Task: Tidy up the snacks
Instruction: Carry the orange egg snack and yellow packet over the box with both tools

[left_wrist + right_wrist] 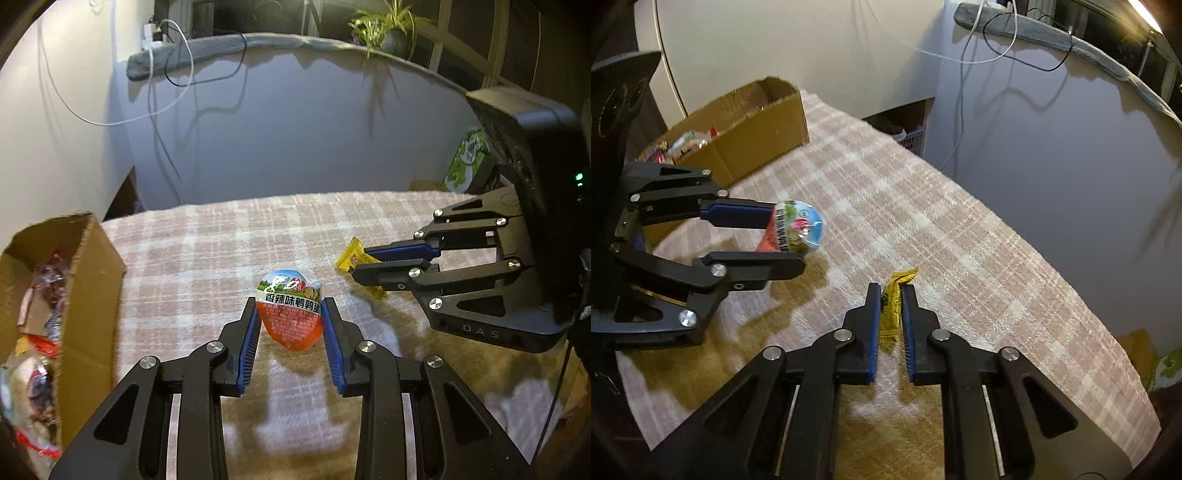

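My left gripper [289, 301] is shut on an egg-shaped snack pack [290, 310] with an orange base and a printed lid, held just above the checked tablecloth; it also shows in the right wrist view [794, 230]. My right gripper [891, 290] is shut on a small yellow wrapped candy [892, 308], also seen from the left wrist [352, 260]. An open cardboard box [92, 280] with several wrapped snacks inside stands at the left, and shows at the far left in the right wrist view [761, 129].
The table [960, 240] wears a pink-and-white checked cloth. A grey wall runs behind it with hanging cables [173, 74] and a potted plant [391, 29] on the ledge. A green printed box [467, 162] stands at the table's far right.
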`<action>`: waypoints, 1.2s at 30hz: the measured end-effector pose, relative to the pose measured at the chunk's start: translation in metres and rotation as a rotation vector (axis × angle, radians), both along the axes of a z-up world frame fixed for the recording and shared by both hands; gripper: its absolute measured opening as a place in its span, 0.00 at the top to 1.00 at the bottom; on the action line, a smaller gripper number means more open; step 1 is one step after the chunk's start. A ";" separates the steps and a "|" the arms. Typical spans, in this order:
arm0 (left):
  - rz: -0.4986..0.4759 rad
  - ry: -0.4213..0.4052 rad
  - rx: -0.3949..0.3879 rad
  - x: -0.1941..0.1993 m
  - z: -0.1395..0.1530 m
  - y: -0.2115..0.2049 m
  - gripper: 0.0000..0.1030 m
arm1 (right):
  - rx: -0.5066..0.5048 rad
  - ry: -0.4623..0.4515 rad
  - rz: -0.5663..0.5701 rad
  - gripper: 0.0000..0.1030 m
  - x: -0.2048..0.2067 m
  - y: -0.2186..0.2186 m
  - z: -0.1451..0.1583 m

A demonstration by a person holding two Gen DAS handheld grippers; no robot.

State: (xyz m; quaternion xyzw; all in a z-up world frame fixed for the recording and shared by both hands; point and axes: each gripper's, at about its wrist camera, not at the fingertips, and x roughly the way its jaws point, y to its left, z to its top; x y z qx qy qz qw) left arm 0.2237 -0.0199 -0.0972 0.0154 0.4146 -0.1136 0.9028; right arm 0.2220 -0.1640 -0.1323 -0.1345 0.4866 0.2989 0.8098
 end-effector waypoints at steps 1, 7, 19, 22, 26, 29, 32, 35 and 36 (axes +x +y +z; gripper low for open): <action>0.003 -0.007 -0.002 -0.002 0.003 0.002 0.70 | 0.006 0.002 0.000 0.89 -0.001 0.001 0.002; 0.022 -0.039 -0.014 -0.019 0.015 0.013 0.70 | -0.026 0.000 -0.011 0.90 -0.010 0.010 -0.002; 0.079 -0.119 -0.025 -0.049 0.048 0.043 0.70 | 0.083 -0.097 0.004 0.90 -0.025 0.031 0.065; 0.108 -0.136 -0.028 -0.056 0.056 0.057 0.70 | 0.113 -0.118 0.026 0.90 -0.024 0.050 0.080; 0.147 -0.155 -0.030 -0.066 0.064 0.077 0.70 | 0.146 -0.137 0.062 0.90 -0.025 0.079 0.092; 0.176 -0.169 -0.028 -0.073 0.069 0.093 0.70 | 0.168 -0.145 0.091 0.90 -0.026 0.102 0.097; 0.203 -0.177 -0.026 -0.082 0.072 0.111 0.70 | 0.187 -0.146 0.111 0.90 -0.027 0.122 0.100; 0.231 -0.182 -0.026 -0.087 0.074 0.127 0.70 | 0.197 -0.142 0.129 0.90 -0.026 0.141 0.101; 0.241 -0.184 -0.025 -0.088 0.075 0.133 0.70 | 0.198 -0.142 0.131 0.90 -0.025 0.145 0.101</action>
